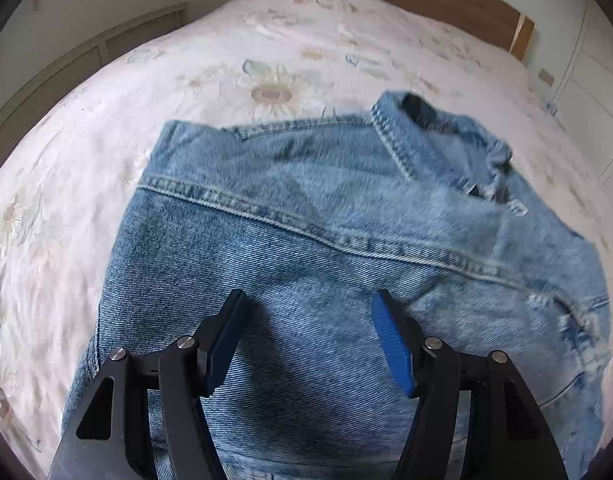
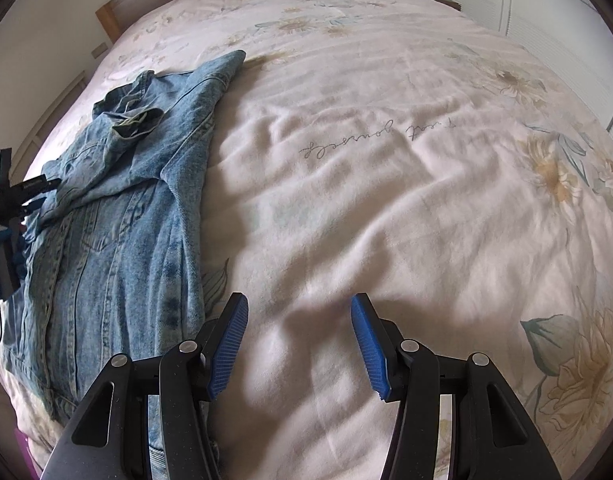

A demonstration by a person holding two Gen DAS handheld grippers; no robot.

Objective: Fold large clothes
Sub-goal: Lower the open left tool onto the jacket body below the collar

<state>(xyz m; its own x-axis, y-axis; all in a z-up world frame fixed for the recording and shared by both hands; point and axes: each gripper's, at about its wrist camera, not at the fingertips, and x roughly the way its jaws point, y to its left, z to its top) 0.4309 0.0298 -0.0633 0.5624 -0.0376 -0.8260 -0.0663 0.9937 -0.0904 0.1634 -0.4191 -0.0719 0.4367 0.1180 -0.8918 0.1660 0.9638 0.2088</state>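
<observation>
Left wrist view: left gripper (image 1: 308, 300) points down over a blue denim jacket (image 1: 306, 220), jaws apart at a middling width, nothing between the blue pads (image 1: 394, 350), no cloth pinched. Jacket fills the area right under and ahead of the gripper, spread on the bed (image 1: 106, 128). Collar (image 1: 438, 136) lies ahead and to the right of the gripper, partly bunched. A stitched seam (image 1: 266, 216) runs across the denim ahead of the fingertips, from left to lower right. Floral bedcover shows past the jacket, ahead and to the left. Wooden headboard (image 1: 446, 4) far ahead at the top. Slight blur on this view.

Right wrist view: right gripper (image 2: 298, 304) points down over bare bedcover, jaws apart at a middling width, empty, pads clear of the fabric as far as can be told. Shadow of the gripper falls on the cover just ahead between the fingers. The jacket lies to the left of the gripper, its near edge just beside the left finger (image 2: 226, 344), not touching the pads. A folded-in sleeve with cuff (image 2: 136, 122) lies on top of the jacket, ahead-left. The left gripper's body shows at the far left edge, at the jacket's far side; its jaws can't be seen from here. Cursive lettering (image 2: 378, 136) printed on the cover sits ahead of the gripper, flowers to the right. Headboard corner far ahead-left.
</observation>
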